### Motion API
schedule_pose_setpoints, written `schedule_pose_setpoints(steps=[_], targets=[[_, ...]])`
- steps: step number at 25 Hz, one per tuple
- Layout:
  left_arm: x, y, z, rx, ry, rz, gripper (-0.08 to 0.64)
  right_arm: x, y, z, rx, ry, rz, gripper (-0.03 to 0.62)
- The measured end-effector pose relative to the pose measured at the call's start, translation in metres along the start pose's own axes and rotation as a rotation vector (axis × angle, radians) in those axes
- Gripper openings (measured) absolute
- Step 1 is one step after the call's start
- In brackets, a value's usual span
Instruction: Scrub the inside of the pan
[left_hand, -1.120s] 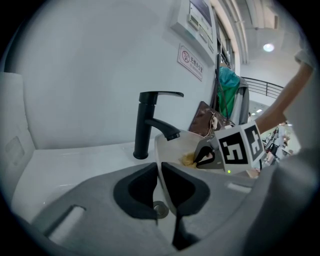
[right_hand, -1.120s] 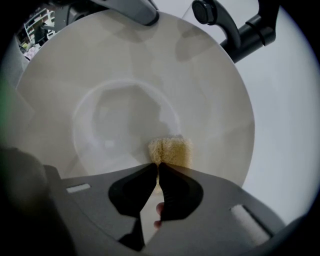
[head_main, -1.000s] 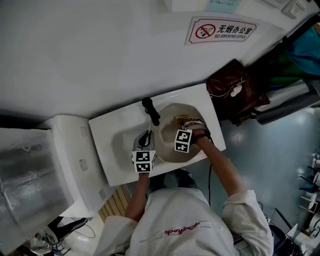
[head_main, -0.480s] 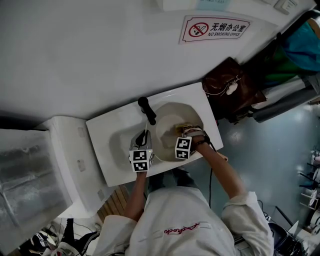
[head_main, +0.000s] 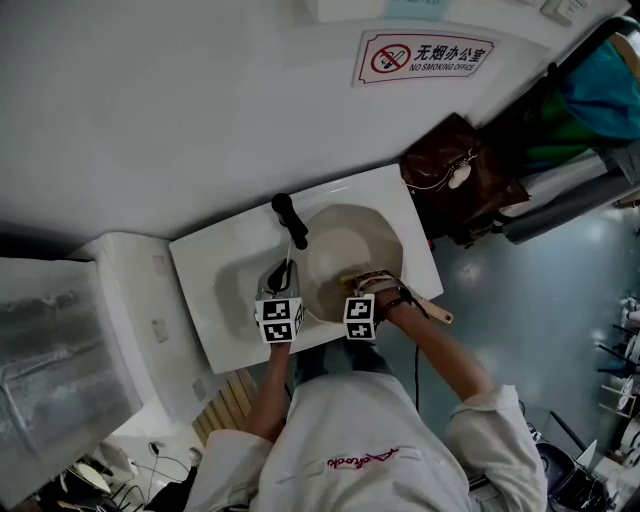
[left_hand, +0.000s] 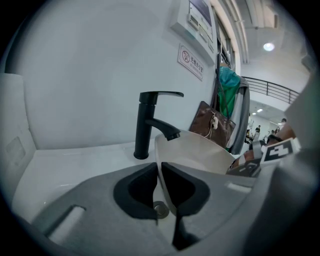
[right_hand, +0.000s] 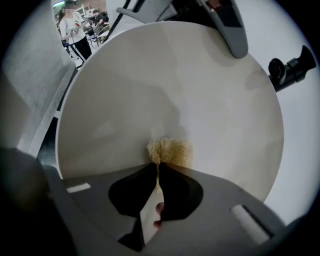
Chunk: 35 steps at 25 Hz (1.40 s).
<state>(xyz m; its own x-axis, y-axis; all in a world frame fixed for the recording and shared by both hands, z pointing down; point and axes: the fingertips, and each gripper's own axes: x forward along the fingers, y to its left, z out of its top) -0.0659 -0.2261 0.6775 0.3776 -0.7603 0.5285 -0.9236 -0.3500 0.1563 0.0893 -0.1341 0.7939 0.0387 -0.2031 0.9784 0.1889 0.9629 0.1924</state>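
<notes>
Pan (head_main: 350, 245): tilted in sink (head_main: 205, 285), under faucet (head_main: 290, 220). Mid-scrub; no residue visible inside, probably few passes left, can't confirm full coverage. Left claw (left_hand: 160, 182): clamped on pan rim. Right claw (right_hand: 157, 175): pinching yellow scrubber (right_hand: 170, 151), pressed to inner wall. Versus a second ago: scrubber dragged from faucet side to near rim.
</notes>
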Motion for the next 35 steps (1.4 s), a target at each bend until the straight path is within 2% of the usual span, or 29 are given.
schedule_pose_setpoints(steps=[8, 12, 15, 19, 27, 35], targets=[[0.0, 0.0, 0.0, 0.0, -0.003, 0.004, 0.026, -0.003, 0.012, 0.011, -0.039, -0.011, 0.009, 0.025], [0.0, -0.001, -0.001, 0.008, 0.009, -0.002, 0.029, -0.004, 0.011, 0.01, -0.027, -0.015, 0.003, 0.025], [-0.003, -0.001, 0.002, 0.026, 0.008, -0.004, 0.042, -0.009, 0.006, 0.012, 0.02, -0.043, -0.017, 0.025], [-0.011, 0.0, 0.012, 0.045, -0.019, 0.014, 0.055, -0.022, -0.013, 0.015, 0.148, -0.118, -0.063, 0.025], [-0.029, 0.001, 0.043, 0.081, -0.095, 0.039, 0.037, -0.067, -0.072, 0.009, 0.512, -0.32, -0.182, 0.025], [-0.031, -0.021, 0.069, 0.112, -0.138, 0.007, 0.0, -0.124, -0.118, -0.011, 0.861, -0.562, -0.313, 0.025]])
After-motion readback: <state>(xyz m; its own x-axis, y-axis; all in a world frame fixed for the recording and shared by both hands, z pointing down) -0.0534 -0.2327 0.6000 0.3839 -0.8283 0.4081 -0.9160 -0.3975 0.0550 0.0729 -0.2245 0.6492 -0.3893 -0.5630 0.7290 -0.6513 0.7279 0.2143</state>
